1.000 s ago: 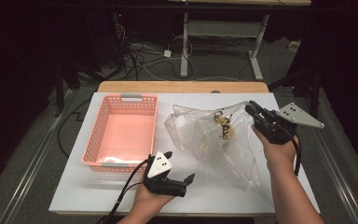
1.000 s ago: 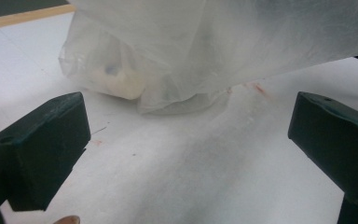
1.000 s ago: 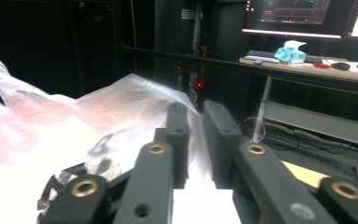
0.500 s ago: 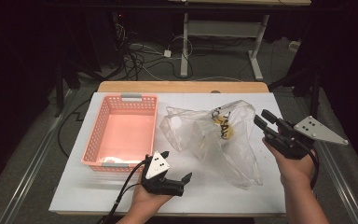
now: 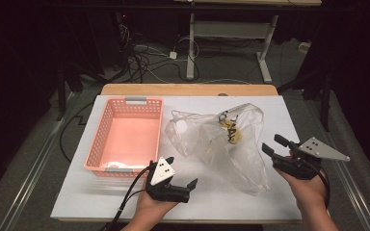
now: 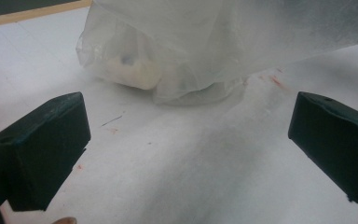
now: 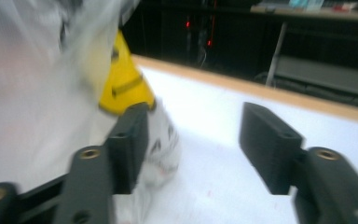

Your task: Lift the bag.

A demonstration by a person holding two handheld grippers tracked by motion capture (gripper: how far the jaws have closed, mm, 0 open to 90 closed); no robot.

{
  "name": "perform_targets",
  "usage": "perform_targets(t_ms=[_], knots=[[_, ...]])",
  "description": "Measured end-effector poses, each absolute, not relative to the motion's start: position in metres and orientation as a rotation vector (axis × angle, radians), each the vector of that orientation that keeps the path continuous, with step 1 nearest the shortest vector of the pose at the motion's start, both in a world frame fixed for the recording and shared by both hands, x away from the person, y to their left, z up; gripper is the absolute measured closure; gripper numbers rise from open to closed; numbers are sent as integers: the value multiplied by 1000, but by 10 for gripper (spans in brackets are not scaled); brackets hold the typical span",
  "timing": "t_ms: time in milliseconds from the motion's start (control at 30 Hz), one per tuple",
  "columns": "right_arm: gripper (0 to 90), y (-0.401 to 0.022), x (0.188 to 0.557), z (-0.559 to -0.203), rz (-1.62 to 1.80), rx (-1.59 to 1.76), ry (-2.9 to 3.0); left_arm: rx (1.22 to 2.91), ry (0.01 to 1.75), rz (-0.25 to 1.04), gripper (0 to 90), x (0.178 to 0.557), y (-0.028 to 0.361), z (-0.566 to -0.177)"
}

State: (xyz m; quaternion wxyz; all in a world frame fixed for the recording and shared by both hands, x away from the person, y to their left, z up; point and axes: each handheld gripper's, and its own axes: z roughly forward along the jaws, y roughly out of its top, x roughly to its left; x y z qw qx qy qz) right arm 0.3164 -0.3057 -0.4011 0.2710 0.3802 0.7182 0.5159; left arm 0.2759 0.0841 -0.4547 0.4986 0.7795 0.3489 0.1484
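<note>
A crumpled clear plastic bag with yellow and black print lies on the white table top, right of a pink basket. My right gripper hovers just off the bag's right edge. Its jaws have just been opening and stand open with nothing between them. In the right gripper view the bag and its yellow print lie beside the left-hand jaw. My left gripper rests open near the front edge. Ahead of its jaws the bag holds something pale.
The pink basket has grey handles and a small white item in its near corner. A wooden strip borders the table's far side. Beyond it are desk legs and cables on the dark floor.
My right gripper has left the bag's upper right part, moved right and toward the near edge, and its jaws have spread. The bag has sagged lower. The left gripper has stayed put.
</note>
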Motion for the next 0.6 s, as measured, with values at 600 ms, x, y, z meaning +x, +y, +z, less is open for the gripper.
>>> perform_targets(t_ms=[600], knots=[[0, -302, 313, -459, 1305, 1122, 2024, 1903, 829, 356, 0, 273, 84, -460]])
